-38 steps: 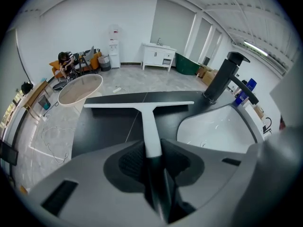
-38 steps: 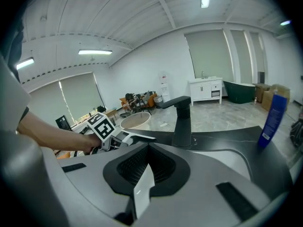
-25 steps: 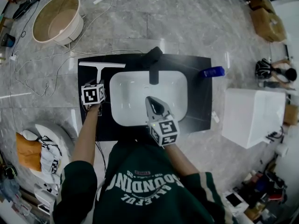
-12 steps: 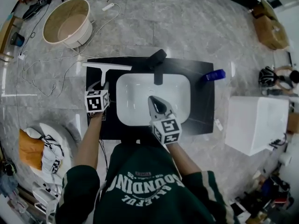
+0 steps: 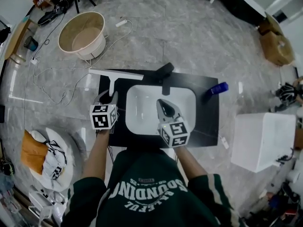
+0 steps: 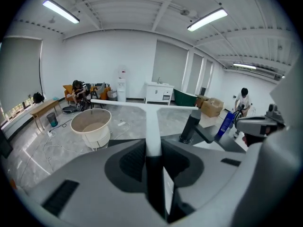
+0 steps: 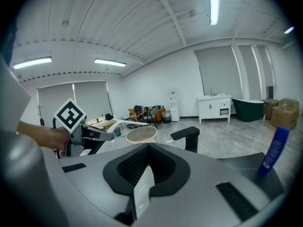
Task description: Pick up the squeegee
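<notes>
The squeegee [image 5: 115, 76] is white, with a long thin blade and a straight handle. My left gripper [image 5: 108, 97] is shut on the handle and holds it above the left part of the black countertop [image 5: 208, 122]. In the left gripper view the handle [image 6: 152, 129] runs out from between the jaws to the blade [image 6: 142, 103], which lies level across the view. My right gripper [image 5: 164, 107] hovers over the white sink basin [image 5: 142, 103], jaws together with nothing in them. It also sees the left gripper [image 7: 87, 135] at its left.
A black faucet [image 5: 164, 72] stands behind the basin and a blue bottle [image 5: 215, 89] at the countertop's back right. A beige tub [image 5: 85, 32] and loose cables [image 5: 52, 79] are on the floor at the far left. A white box [image 5: 260, 138] stands at the right.
My left gripper has risen with the squeegee, lifting it off the countertop. The right gripper has come up a little over the basin.
</notes>
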`<action>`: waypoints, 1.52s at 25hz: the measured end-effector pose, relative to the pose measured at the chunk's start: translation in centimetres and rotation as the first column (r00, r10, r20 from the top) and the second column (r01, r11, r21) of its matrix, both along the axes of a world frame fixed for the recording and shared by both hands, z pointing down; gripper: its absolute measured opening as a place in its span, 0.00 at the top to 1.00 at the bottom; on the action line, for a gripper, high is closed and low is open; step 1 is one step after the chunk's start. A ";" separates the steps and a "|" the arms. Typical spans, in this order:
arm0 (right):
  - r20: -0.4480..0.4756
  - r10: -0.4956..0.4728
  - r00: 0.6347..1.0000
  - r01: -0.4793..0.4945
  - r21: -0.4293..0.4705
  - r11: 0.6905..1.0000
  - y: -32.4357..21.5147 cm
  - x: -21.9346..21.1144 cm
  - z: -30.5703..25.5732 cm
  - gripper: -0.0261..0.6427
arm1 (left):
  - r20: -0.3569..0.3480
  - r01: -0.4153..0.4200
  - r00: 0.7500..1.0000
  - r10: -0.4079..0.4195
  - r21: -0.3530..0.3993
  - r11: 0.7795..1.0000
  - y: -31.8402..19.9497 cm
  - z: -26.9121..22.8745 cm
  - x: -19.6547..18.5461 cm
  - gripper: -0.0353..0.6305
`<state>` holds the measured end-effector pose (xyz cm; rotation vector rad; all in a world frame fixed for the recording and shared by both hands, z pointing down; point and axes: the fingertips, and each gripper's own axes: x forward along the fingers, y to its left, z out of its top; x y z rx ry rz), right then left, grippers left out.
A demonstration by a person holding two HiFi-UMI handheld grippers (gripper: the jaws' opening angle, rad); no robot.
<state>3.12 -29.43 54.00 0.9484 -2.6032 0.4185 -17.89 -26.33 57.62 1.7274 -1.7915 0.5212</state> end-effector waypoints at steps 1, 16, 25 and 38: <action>0.004 -0.004 1.000 0.004 0.011 1.000 -0.2 0.0 -0.5 0.96 | 0.004 0.001 1.000 -0.001 0.021 1.000 0.1 -1.0 0.1 0.82; 0.076 -0.013 0.997 0.001 0.159 0.987 -1.8 0.8 -7.7 0.96 | 0.035 0.015 0.999 -0.023 0.207 0.978 2.2 -9.1 1.8 0.82; 0.090 0.018 0.996 -0.034 0.186 0.982 -1.7 1.6 -8.9 0.96 | 0.054 -0.002 0.998 -0.012 0.242 0.970 2.6 -10.5 2.3 0.82; 0.077 0.024 0.997 -0.037 0.176 0.984 -1.6 1.4 -7.8 0.96 | 0.042 -0.005 0.999 -0.005 0.223 0.975 2.6 -9.3 2.2 0.82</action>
